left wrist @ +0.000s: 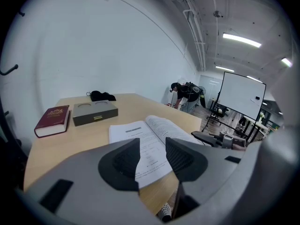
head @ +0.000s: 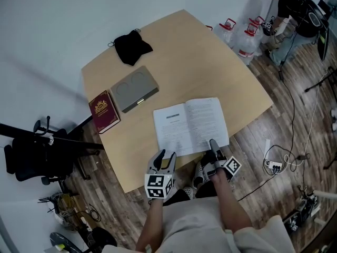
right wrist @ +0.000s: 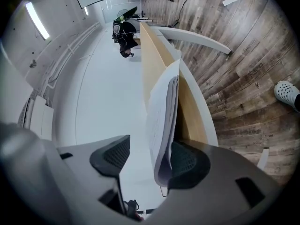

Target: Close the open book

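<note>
The open book [head: 190, 125] lies on the desk [head: 210, 57] by its near edge, closer to the near right corner. The wide spread runs along that edge. The spine points from the near edge toward the far one, tilted a little.

The head view takes in the whole spread, with the left tool [head: 164, 157] just off the left page's near corner and the right tool [head: 214, 144] at the near edge of the right page. It does not show how either tool's jaws stand.

The right gripper view does: the right tool [right wrist: 150, 158] has its jaws apart, and the right-hand block of pages stands edge-on between them. The block bows up off the desk and lies against one pad [right wrist: 187, 162], with a clear gap to the other. Only this view shows wooden floor and a white shoe [right wrist: 287, 92] below the desk edge.

In the left gripper view the left tool [left wrist: 152, 149] is parted too, with nothing held; the left page shows beyond the gap. That view also looks flat across the desk to a red book [left wrist: 53, 120] at the left edge, a grey box [left wrist: 94, 113] beside it and a black cloth [left wrist: 102, 96] toward the far left corner.
</note>
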{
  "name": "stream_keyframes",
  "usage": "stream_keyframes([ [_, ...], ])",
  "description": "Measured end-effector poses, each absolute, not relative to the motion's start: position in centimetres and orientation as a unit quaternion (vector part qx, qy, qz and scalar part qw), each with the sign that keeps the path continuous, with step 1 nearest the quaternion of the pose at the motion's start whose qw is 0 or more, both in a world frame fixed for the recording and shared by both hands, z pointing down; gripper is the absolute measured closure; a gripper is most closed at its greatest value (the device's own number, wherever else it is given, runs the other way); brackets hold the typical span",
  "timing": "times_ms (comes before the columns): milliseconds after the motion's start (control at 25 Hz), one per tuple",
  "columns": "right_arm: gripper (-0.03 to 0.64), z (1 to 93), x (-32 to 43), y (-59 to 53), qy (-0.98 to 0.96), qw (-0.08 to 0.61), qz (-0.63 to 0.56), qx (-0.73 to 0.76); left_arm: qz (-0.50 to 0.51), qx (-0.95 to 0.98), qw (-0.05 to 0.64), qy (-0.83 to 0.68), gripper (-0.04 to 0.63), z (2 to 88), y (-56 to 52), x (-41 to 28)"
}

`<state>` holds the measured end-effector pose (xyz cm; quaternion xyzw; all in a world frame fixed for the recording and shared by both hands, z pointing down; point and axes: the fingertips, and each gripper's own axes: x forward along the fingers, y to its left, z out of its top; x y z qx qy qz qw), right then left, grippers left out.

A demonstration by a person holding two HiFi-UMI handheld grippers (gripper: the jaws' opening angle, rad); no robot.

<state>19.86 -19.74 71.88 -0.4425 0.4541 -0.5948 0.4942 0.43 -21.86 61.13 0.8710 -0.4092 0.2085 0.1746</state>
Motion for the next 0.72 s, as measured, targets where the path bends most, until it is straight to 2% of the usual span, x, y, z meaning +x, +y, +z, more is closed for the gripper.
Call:
stream_keyframes([
  [720, 0.400, 71.4, 19.4, -21.8, 0.504, 0.465, -0.589, -0.427, 0.205, 0.861, 0.174, -0.432, 0.414, 61.0, -23.0, 0.1],
])
